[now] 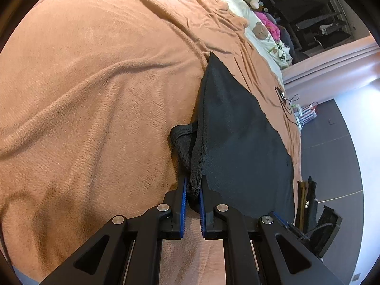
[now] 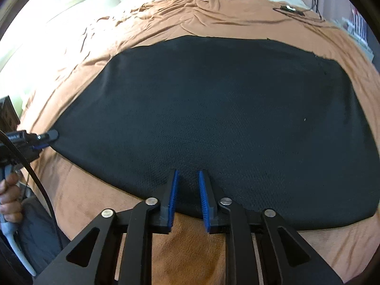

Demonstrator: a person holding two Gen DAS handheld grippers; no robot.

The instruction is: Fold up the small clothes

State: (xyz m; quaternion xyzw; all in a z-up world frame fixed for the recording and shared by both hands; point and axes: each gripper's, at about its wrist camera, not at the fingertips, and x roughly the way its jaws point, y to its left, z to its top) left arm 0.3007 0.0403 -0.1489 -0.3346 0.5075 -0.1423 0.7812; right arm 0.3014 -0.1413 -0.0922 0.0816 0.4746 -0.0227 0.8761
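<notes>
A black knit garment [image 2: 213, 118] lies spread flat on a tan blanket [image 2: 166, 23]. My left gripper [image 1: 192, 185] is shut on a bunched corner of the garment [image 1: 237, 130], with the thick hem folded beside the fingers. It also shows in the right wrist view [image 2: 46, 139], at the garment's left corner. My right gripper [image 2: 187, 178] straddles the garment's near edge at the middle, its blue pads a small gap apart with fabric between them.
The tan blanket [image 1: 95, 95] covers the bed. Cream bedding with bear prints and plush toys [image 1: 261, 30] lie at the bed's head. A small device with cables [image 1: 283, 95] rests on the blanket's right side. Grey floor [image 1: 332, 154] lies beyond the bed edge.
</notes>
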